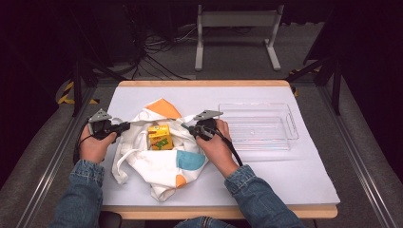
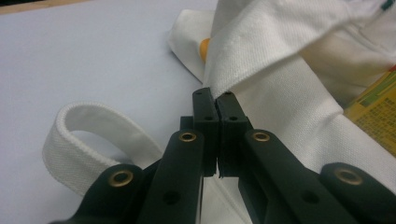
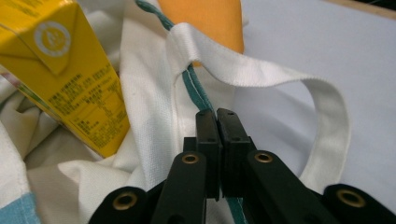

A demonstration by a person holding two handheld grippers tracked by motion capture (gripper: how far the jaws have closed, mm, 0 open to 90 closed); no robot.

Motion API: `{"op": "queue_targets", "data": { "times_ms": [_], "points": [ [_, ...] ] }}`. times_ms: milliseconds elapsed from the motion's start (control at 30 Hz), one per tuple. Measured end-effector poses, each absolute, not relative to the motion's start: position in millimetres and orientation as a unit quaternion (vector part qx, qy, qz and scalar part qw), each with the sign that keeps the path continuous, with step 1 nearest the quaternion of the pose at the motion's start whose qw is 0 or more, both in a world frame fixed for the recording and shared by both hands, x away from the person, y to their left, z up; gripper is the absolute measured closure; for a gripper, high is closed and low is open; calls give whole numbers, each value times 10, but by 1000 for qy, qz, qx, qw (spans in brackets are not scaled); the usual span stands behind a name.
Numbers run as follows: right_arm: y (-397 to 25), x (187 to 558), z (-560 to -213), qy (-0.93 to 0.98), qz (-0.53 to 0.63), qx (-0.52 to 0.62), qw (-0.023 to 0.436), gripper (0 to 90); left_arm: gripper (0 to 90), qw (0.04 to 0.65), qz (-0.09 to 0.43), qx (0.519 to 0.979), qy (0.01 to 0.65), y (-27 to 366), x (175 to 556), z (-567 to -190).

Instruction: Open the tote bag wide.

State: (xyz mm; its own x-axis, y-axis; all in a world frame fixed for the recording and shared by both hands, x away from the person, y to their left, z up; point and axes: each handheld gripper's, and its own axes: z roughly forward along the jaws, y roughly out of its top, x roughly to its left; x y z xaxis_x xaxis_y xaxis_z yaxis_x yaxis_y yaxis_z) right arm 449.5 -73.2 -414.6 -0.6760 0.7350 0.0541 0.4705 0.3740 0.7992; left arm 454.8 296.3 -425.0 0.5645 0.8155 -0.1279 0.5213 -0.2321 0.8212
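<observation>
A white cloth tote bag [image 1: 157,161] with orange and blue patches lies on the table, its mouth pulled apart. A yellow drink carton [image 1: 159,136] stands inside the opening. My left gripper [image 1: 126,126] is shut on the bag's left rim; in the left gripper view its jaws [image 2: 214,95] pinch the white cloth [image 2: 261,56], with a handle loop [image 2: 88,140] to the left. My right gripper [image 1: 186,127] is shut on the right rim. In the right gripper view the gripper [image 3: 216,113] clamps the teal-stitched edge, with the carton [image 3: 60,70] to the left and a handle [image 3: 299,98] to the right.
A clear plastic tray [image 1: 257,125] sits empty to the right of the bag. A white sheet [image 1: 285,175] covers the wooden table. A white stand [image 1: 237,28] and cables lie on the floor beyond the far edge.
</observation>
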Motion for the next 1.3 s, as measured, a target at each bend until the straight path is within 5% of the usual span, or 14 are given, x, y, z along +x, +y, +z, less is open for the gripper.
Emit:
{"op": "queue_targets", "data": {
  "times_ms": [700,1067,1300],
  "points": [
    [-697,4417,-4286,827,397,366,158,877,879,398,152,774,468,3038,4531,-4366],
    [-868,4333,-4023,801,437,375,164,552,464,424,165,759,465,3125,4346,-4157],
    [-977,4302,-3855,789,468,369,148,458,395,441,181,751,457,3179,4205,-3968]
  ]
}}
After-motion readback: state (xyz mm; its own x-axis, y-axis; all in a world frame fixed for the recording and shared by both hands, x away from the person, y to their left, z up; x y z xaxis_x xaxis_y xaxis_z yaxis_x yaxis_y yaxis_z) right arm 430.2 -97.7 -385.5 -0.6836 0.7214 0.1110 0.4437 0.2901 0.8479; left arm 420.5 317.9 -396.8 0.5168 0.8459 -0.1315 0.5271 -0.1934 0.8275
